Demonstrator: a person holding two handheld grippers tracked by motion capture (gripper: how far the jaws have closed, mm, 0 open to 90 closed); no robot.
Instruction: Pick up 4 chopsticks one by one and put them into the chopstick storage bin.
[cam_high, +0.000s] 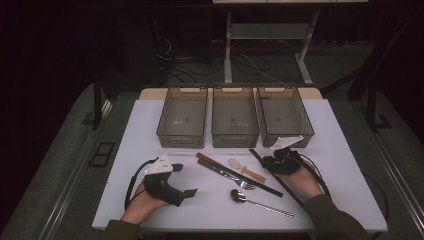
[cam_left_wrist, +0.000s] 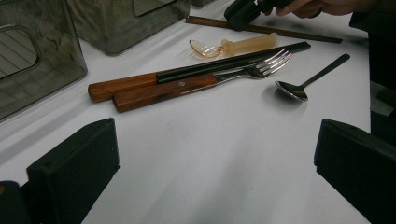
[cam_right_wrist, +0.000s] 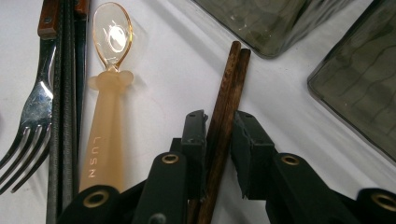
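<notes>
Nearest the person, the left tongs (cam_high: 186, 180) lie low over the white worktop (cam_high: 210, 210), their jaws spread wide with only bare surface between them, as the left gripper view makes plain. Just beyond them a steel spoon (cam_high: 257, 201) lies on the worktop, bowl toward the left. Farther in, a wooden-handled fork (cam_left_wrist: 205, 84) and a pair of black chopsticks with wooden ends (cam_left_wrist: 196, 71) lie side by side and touching, with a translucent amber spoon (cam_right_wrist: 108, 93) just past them, its bowl pointing toward the bins. On the right, the right tongs (cam_right_wrist: 219, 140) have a pair of dark brown wooden chopsticks (cam_right_wrist: 226, 102) between their jaws; the jaws stand close on either side of the sticks, and a thin gap shows on at least one side, so the pads do not yet seem to press. The two sticks lie together on the worktop, their far tips pointing toward the bins. At the far edge stand three smoky clear plastic bins (cam_high: 235, 117) in a row, side by side.
</notes>
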